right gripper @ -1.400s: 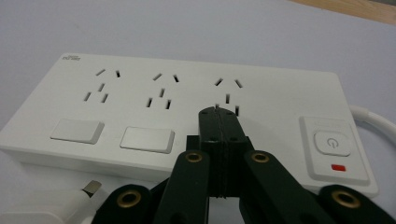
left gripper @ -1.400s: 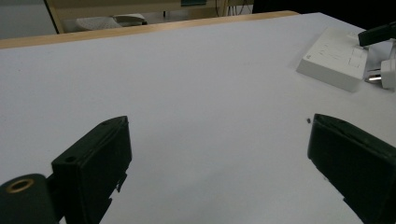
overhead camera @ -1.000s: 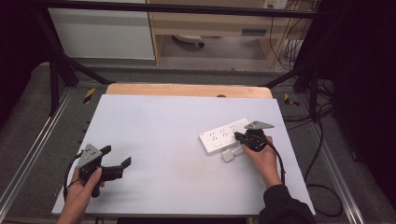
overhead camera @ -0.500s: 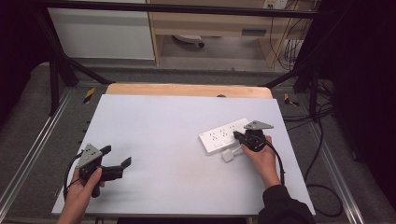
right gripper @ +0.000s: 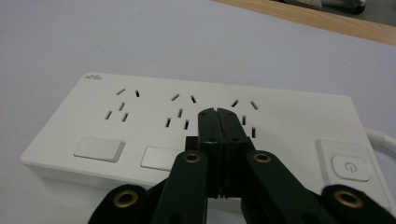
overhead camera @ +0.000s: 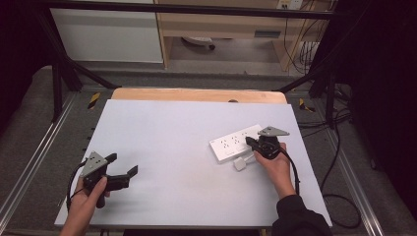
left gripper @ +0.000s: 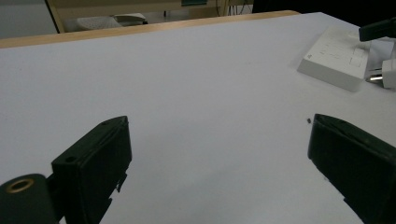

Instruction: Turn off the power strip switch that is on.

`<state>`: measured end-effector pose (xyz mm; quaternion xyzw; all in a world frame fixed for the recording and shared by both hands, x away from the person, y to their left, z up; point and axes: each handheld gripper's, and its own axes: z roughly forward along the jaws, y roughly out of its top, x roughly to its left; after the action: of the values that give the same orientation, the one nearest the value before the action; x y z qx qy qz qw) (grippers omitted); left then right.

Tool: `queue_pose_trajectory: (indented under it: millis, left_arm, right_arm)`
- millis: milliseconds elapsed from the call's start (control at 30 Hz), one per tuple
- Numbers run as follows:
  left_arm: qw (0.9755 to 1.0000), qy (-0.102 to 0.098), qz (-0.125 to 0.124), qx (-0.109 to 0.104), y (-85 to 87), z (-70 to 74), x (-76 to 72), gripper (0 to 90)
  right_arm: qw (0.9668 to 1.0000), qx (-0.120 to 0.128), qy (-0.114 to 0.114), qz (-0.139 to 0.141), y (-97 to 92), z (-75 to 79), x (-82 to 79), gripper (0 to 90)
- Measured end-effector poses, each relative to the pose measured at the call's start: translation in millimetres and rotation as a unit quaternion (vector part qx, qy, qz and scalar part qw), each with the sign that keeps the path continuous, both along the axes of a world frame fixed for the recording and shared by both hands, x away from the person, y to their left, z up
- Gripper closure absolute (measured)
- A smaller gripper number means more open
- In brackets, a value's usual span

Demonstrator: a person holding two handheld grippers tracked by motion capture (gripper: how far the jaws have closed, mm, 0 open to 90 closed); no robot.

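overhead, right gripper [overhead camera: 252, 142] closed above power strip [overhead camera: 231, 144], left gripper [overhead camera: 122, 168] spread wide

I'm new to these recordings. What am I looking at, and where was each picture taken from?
No robot here: a person stands at a white table with a hand-held claw in each hand. The wide picture looks down from above. The other two come from cameras riding on the claws.

The left claw hovers near the table's front left, its jaws wide apart and holding nothing. The right claw has its jaws pressed together, empty, poised over a white power strip with three socket groups and a power button. A small white plug lies loose beside the strip.
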<state>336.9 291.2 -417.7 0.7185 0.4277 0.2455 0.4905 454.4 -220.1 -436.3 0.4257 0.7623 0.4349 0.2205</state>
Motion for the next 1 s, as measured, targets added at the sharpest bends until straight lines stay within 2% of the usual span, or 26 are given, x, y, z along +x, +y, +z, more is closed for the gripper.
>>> queue_pose_trajectory:
  millis: [100, 167, 333, 433, 533, 600, 667, 833, 1000]
  left_arm:
    - [1.0, -0.001, 0.0, 0.002, 0.1, 0.0, 0.0, 6.1]
    - [1.0, 0.0, 0.001, 0.002, 0.1, 0.0, 0.0, 6.1]
    - [1.0, 0.0, 0.002, 0.004, 0.3, -0.2, -0.2, 6.1]
    - [1.0, 0.0, 0.003, 0.004, 0.3, 0.0, -0.7, 6.1]
    - [1.0, -0.002, 0.004, 0.004, 0.6, 0.3, -1.0, 6.1]
    - [0.9999, -0.002, 0.007, 0.008, 1.1, 0.5, -1.6, 6.1]
    - [0.9999, -0.001, 0.009, 0.008, 1.6, 0.8, -2.7, 6.1]
    - [0.9999, -0.001, 0.013, 0.007, 2.5, 1.5, -5.2, 6.1]
    - [0.9999, 0.005, 0.012, -0.001, 3.9, 1.1, -11.6, 6.1]
  right_arm:
    - [0.9998, 0.013, -0.011, -0.003, 1.7, 6.5, -1.5, 78.7]
    - [0.9998, 0.015, -0.013, -0.004, 2.4, 8.2, -2.1, 76.6]
    - [0.9995, 0.02, -0.021, -0.014, 4.9, 12.8, -2.7, 60.5]
    - [0.9992, 0.025, -0.025, -0.02, 5.0, 14.8, -2.1, 49.5]
    - [0.9989, 0.023, -0.025, -0.033, 6.9, 16.5, -2.2, 34.4]
    - [0.9986, 0.021, -0.018, -0.044, 7.8, 17.7, -1.4, 24.3]
    - [0.9984, 0.023, -0.014, -0.049, 8.1, 19.8, -1.5, 17.8]
    - [0.9981, 0.024, -0.01, -0.057, 11.7, 26.1, -2.5, 9.3]
    - [0.9983, 0.002, -0.005, -0.059, 20.5, 32.7, -0.2, 6.5]
